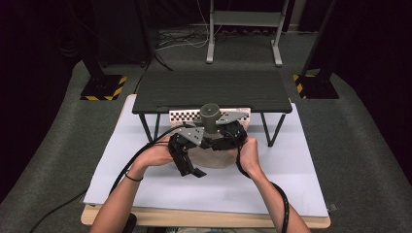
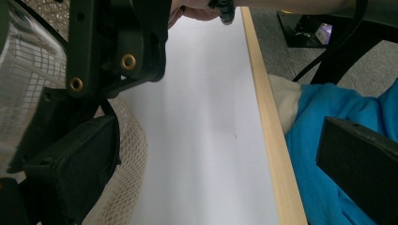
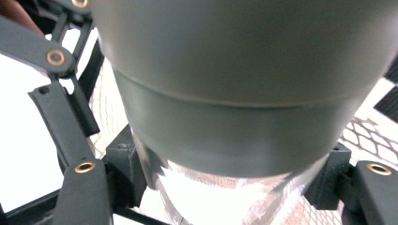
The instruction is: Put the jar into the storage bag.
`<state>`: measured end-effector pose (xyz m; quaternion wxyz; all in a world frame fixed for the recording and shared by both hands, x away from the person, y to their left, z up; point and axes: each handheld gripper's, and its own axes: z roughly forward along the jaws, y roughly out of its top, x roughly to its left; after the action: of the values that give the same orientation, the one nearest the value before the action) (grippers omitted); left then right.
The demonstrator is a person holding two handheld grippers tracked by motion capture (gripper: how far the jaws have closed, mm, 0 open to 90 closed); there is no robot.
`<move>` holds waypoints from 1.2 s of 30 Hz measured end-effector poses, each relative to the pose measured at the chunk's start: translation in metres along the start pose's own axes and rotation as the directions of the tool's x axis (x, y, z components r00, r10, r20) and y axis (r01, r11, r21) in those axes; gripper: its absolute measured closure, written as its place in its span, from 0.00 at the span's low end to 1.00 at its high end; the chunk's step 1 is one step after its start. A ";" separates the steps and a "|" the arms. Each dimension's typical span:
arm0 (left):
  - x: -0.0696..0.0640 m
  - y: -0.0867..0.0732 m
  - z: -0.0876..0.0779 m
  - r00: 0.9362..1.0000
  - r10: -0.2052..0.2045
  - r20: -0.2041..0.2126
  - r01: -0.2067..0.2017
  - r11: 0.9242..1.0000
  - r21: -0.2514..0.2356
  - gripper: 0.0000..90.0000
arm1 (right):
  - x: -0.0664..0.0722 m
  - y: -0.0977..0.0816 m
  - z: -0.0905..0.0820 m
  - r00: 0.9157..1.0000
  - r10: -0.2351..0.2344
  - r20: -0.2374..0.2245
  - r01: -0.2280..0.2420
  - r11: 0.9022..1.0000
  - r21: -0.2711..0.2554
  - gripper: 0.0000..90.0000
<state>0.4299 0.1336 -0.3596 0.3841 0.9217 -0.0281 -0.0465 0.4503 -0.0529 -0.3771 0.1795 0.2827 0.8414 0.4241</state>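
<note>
So starting on the left: the left hand (image 1: 156,154) holds the left gripper (image 1: 193,172) low over the white sheet (image 1: 291,170) covering the table (image 1: 204,217). Its jaws stand well apart with nothing clamped between them; in the left gripper view one jaw sits against the cream mesh bag (image 2: 123,187) while the other is way off past the table's wooden edge (image 2: 272,126), over some blue cloth (image 2: 319,140).

In the middle is a bottle with a grey-green cap (image 1: 211,115) and a clear body, standing upright inside that mesh bag (image 1: 210,159), just in front of the small black shelf (image 1: 214,90).

On the right, the right gripper (image 1: 224,141), held by the right hand (image 1: 248,154), is clenched on the bottle. In the right gripper view its pads (image 3: 123,169) press the clear neck right below the cap (image 3: 234,70), one on each side.
</note>
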 end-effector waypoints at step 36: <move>-0.007 0.005 -0.012 0.999 0.027 -0.020 -0.029 0.996 -0.086 0.00 | -0.007 0.015 -0.009 0.999 -0.009 -0.036 0.011 0.998 0.068 0.18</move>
<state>0.4236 0.1392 -0.3470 0.4243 0.9042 -0.0353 -0.0334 0.4554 -0.0559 -0.3593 0.1566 0.2769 0.8599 0.3993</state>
